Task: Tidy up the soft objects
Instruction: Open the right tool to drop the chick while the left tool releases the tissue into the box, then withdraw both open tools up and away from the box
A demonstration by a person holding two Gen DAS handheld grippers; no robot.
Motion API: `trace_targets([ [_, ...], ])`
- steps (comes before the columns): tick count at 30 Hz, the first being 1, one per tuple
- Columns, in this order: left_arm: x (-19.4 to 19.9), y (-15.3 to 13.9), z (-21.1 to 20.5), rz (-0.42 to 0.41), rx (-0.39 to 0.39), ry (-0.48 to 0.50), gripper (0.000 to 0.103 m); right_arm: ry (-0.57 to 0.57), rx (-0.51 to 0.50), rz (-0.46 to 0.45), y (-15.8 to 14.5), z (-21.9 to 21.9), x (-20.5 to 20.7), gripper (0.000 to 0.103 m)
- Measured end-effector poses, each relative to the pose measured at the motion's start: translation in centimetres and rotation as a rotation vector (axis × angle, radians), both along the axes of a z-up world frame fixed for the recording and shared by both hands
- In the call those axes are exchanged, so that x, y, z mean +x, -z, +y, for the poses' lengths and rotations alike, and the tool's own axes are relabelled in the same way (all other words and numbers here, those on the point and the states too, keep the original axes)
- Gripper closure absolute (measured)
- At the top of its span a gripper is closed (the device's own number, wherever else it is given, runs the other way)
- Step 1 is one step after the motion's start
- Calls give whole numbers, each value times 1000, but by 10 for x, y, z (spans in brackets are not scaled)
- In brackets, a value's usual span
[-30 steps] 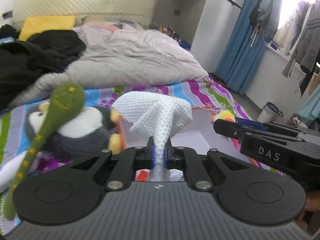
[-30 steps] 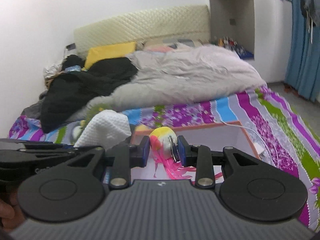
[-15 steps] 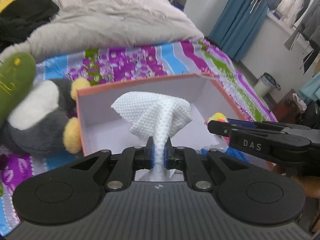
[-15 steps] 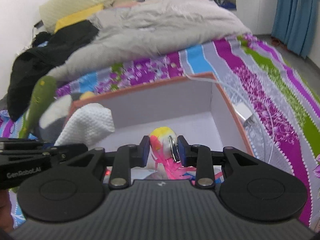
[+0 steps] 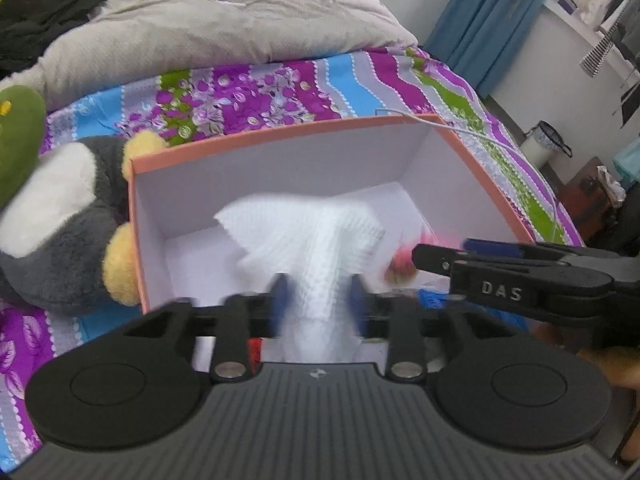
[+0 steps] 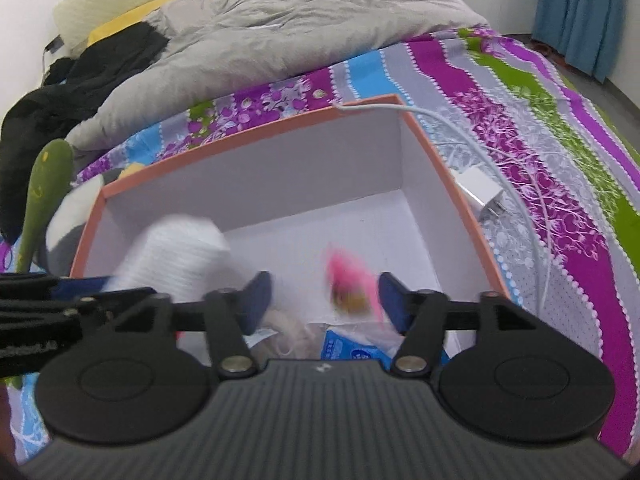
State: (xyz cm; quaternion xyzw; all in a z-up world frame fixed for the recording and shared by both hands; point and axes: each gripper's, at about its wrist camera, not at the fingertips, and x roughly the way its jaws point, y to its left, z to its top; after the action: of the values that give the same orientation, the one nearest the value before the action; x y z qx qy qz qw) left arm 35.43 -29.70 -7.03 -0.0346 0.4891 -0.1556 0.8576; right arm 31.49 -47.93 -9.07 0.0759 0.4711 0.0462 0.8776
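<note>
We see both grippers tilted down over the open orange-rimmed box (image 5: 280, 136) on the bed (image 6: 520, 128). Left gripper (image 5: 318, 300): jaws opening, blue pads apart from the white textured cloth (image 5: 308, 236), which sits blurred between them, over the box's left half. Right gripper (image 6: 324, 300): jaws opening and spread wide, pink-and-yellow soft toy (image 6: 348, 280) blurred in the gap close to the right pad; whether it touches the pad we can't tell. Under it, on the box floor, a blue-and-white packet (image 6: 352, 350) and something pale and fuzzy (image 6: 286, 330). Outside the box, touching its left wall: grey-white plush with yellow feet (image 5: 56, 216), green plush (image 5: 18, 132) beside it. White charger and cable (image 6: 478, 192) lie on the striped sheet just right of the box. Grey duvet (image 5: 208, 16) behind.
</note>
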Motion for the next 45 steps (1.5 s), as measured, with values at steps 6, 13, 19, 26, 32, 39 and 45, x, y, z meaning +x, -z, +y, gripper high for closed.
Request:
trace_targets([
  [6, -11, -19, 6, -40, -6, -10, 57, 14, -3, -41, -22, -1, -14, 39],
  [13, -38, -61, 16, -106, -24, -10, 57, 21, -5, -126, -70, 5, -43, 39],
  [19, -76, -103, 29, -179, -44, 0, 55, 27, -6, -207, -115, 15, -82, 39],
  [26, -134, -148, 50, -261, -78, 4, 54, 37, -10, -299, -162, 28, -140, 39],
  [32, -191, -181, 70, -348, -95, 2, 52, 41, -6, -376, -192, 44, -194, 39],
  [39, -248, -203, 88, -399, -86, 19, 50, 49, 1, -421, -206, 63, -242, 39],
  [45, -286, -210, 102, -408, -91, 20, 48, 57, -23, -452, -206, 77, -275, 39],
])
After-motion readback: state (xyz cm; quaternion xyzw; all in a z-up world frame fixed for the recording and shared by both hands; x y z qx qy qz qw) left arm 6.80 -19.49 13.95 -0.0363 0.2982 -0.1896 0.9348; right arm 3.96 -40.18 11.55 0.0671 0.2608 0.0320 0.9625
